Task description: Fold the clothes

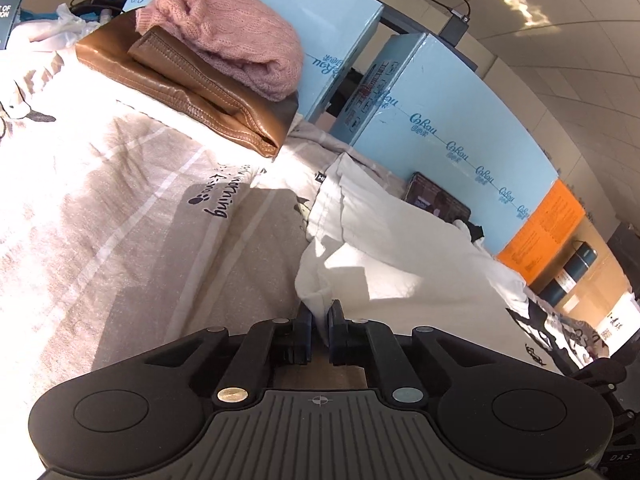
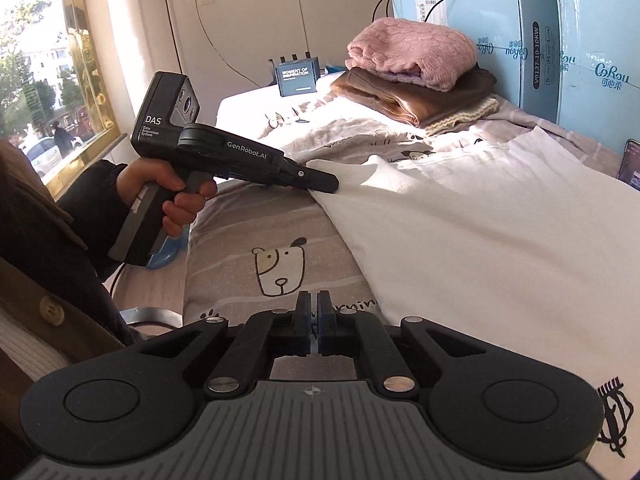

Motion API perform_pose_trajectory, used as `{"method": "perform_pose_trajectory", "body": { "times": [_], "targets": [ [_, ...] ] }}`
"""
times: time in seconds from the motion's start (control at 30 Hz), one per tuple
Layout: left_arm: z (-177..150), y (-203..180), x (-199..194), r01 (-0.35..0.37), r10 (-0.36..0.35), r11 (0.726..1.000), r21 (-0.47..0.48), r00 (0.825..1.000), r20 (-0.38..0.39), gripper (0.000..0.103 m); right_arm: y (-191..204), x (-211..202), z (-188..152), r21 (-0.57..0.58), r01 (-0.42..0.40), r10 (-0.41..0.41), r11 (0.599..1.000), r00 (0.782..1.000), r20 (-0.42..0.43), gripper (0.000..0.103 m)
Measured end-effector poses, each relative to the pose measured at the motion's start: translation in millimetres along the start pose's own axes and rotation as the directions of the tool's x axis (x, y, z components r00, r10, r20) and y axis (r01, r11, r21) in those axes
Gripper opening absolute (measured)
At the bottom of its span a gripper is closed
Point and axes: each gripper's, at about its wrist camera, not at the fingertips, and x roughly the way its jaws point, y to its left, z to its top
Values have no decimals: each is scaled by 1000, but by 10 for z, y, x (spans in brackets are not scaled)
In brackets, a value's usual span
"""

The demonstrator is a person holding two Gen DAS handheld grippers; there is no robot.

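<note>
A white T-shirt (image 2: 500,232) with a black print lies spread on the bed; it also shows in the left wrist view (image 1: 400,256). My left gripper (image 1: 319,312) is shut on a bunched edge of the shirt. In the right wrist view the left gripper (image 2: 332,184) pinches the shirt's far corner. My right gripper (image 2: 313,308) is shut, jaws almost touching, at the shirt's near edge over the bedsheet; a thin pale strip shows between the pads, and I cannot tell if it is cloth.
A folded pink sweater (image 2: 412,54) lies on a folded brown leather garment (image 2: 416,98) at the bed's far side. Blue cardboard boxes (image 2: 520,32) stand along the edge. A phone (image 1: 438,198) lies beside the shirt. The patterned bedsheet (image 2: 280,256) covers the bed.
</note>
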Motion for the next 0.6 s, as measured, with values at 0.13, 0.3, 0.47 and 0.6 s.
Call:
{"method": "perform_pose_trajectory", "body": {
  "times": [0.13,0.3,0.47,0.6],
  "targets": [
    [24,-199,-149,-106,84,975,193,989,122,45,214,-487,-184,45,86,-92,995,986,142,58],
    [-41,-715,-211,29,-120,860,509,982,147,76,488,-1033,-520,159,242,-272,957,940,204,64],
    [-368,-1407,5,234,-292,560,795,953,-74,78,709,-1083,-708,172,331,-356,928,923,148,69],
    [-546,-1654,61,360,-361,410,838,908,-214,78,761,-1025,-871,172,407,-424,897,902,78,69]
  ]
}}
